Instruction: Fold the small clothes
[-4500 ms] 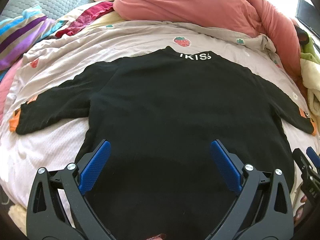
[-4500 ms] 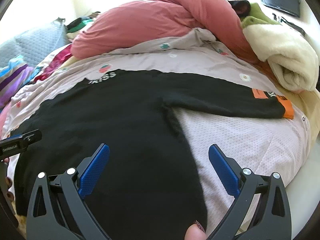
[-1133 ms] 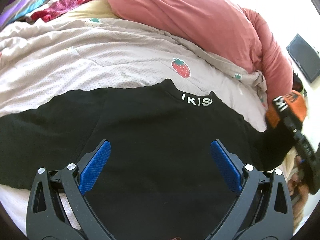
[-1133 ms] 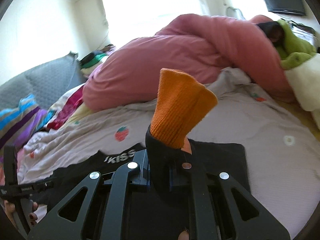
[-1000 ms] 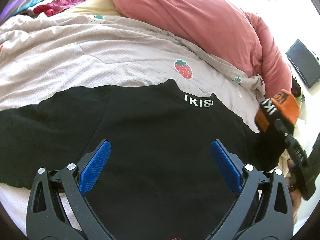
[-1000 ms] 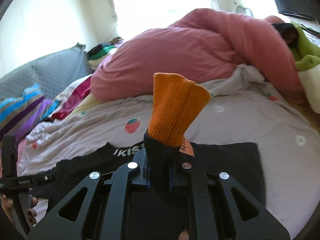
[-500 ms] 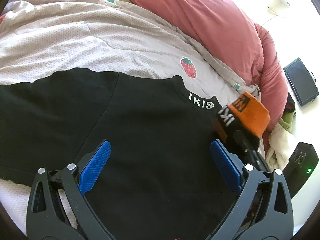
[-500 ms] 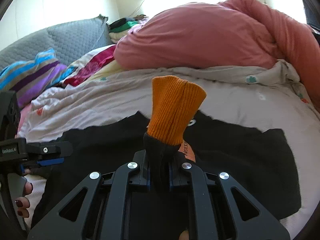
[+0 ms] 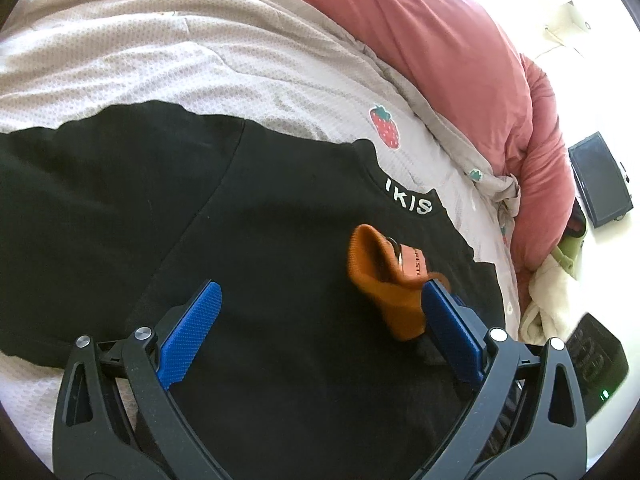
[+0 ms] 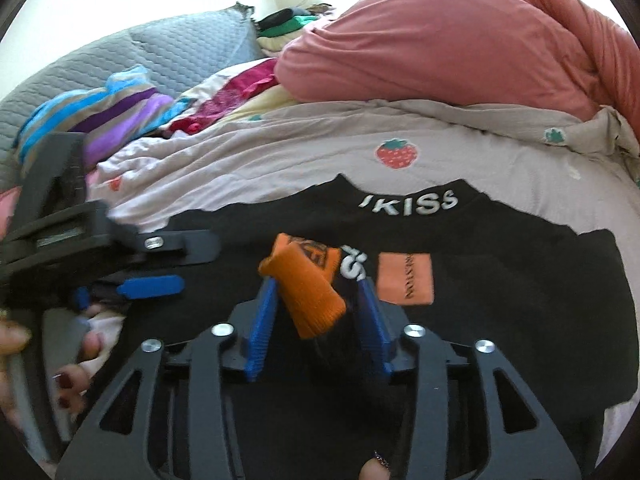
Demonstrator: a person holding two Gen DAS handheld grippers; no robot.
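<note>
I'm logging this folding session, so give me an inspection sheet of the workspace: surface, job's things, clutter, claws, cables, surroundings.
Surface: bed sheet, pale with strawberry prints, wrinkled.
Job's things: black top spread flat, collar lettering away from the claws; its right sleeve, with the orange cuff, folded in over the chest.
Clutter: pink duvet, striped cloth and grey quilted pillow at the far side; cream blanket at the right edge.
Claws: left claw open above the top, holding nothing; right claw opening, cuff between its pads.
Cables: nothing seen.
Surroundings: dark screen beyond the duvet; bright light from behind.
</note>
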